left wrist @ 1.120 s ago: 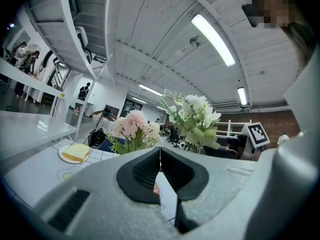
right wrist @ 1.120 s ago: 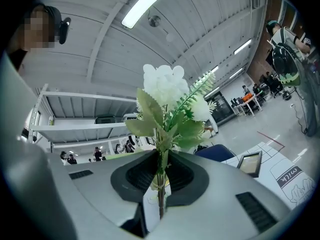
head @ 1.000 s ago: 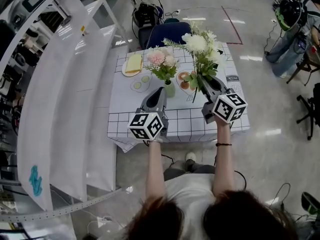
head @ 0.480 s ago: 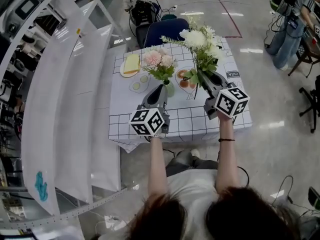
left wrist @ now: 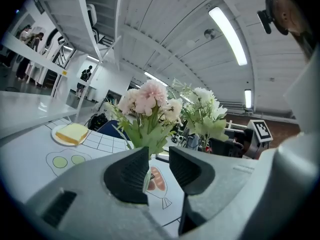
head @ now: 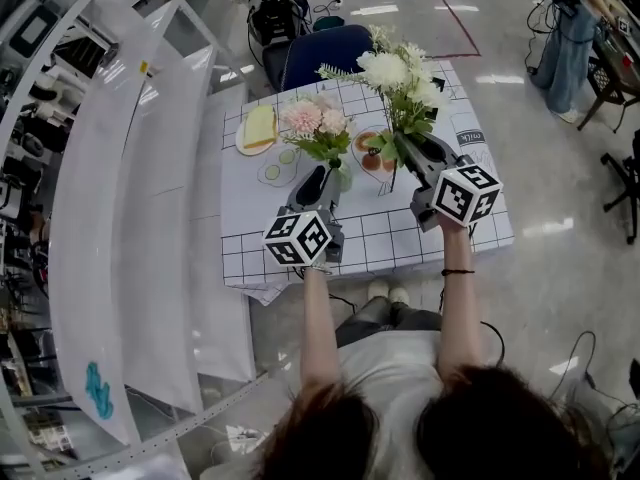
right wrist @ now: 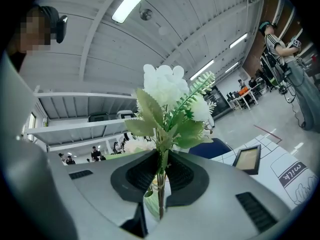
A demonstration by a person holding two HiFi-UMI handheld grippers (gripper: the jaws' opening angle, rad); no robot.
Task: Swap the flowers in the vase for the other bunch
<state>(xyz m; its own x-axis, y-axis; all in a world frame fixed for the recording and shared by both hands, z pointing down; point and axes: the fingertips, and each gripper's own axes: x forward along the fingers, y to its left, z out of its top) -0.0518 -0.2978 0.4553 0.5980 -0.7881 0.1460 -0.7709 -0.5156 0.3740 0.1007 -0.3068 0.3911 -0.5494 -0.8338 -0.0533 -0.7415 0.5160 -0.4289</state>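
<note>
- Left hand-held gripper (head: pixel 322 179): the jaws stand apart and have just been opening. No pad presses on anything. In the left gripper view a pale sliver of the vase shows in the gap, close to the left-of-frame pad (I cannot confirm contact).
- Vase (head: pixel 342 177): it stands upright on the desk (head: pixel 400 240) near the centre of the head view. It is just beside the left hand-held gripper's tips, slightly to their right in the frame.
- Vase contents: the pink bunch (head: pixel 318 121) sits in it, stems down in the neck and heads spreading above the rim. It has not yet been lifted out.
- Governing relation: the pink bunch's stems run upright, straight ahead of and above the left jaws. The jaws part sideways, so the gap lies across the stems' long axis, which I judge suitable for a pinch. The left hand-held gripper is the nearer one to the vase.
- Right hand-held gripper (head: pixel 403 152): it is closed on the stems of the white bunch (head: pixel 395 70), which the right gripper view shows clamped between the pads. The bunch is held upright, right of the vase in the head view, near it but apart.
- My judgement: the white bunch cannot go in while the vase is occupied. The next move calls for the left jaws to rise to the pink stems above the rim.
</note>
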